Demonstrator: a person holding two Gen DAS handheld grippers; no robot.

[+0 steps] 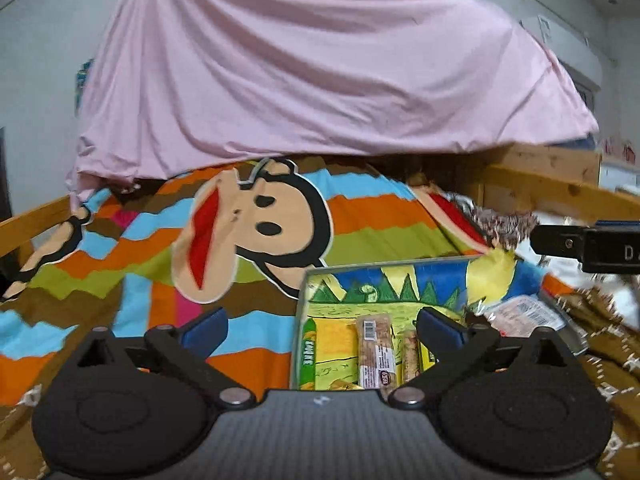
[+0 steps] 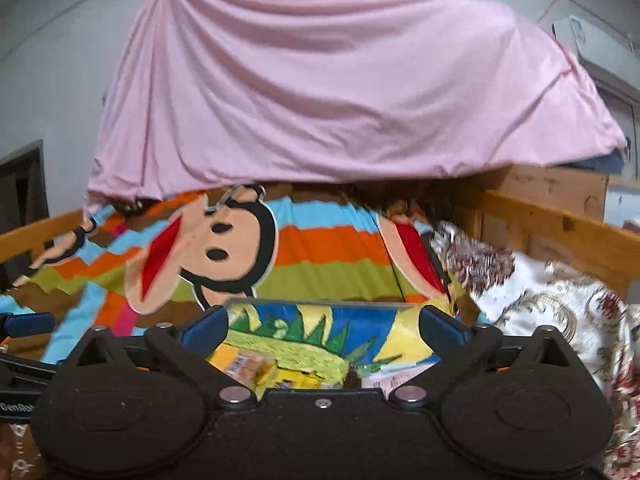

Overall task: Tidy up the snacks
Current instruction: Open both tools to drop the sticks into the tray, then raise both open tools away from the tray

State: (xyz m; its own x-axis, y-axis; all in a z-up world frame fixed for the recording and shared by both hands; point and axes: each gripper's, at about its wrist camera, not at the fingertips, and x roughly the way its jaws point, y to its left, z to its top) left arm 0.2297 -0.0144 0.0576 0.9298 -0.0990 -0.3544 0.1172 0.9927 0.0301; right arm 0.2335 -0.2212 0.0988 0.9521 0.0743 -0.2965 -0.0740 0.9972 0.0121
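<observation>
A shallow box lined with a bright crayon-style landscape lies on the bed. In it lie a green-wrapped bar, a clear-wrapped brown bar and a white labelled packet. My left gripper is open above the box's near left part, with nothing between its blue pads. My right gripper is open too, over the box's near side, above an orange-yellow packet. A black finger of the right gripper shows at the right edge of the left wrist view.
A striped blanket with a cartoon monkey covers the bed. A pink sheet hangs behind it. Wooden rails border the right side. White floral fabric and brown patterned cloth lie to the right of the box.
</observation>
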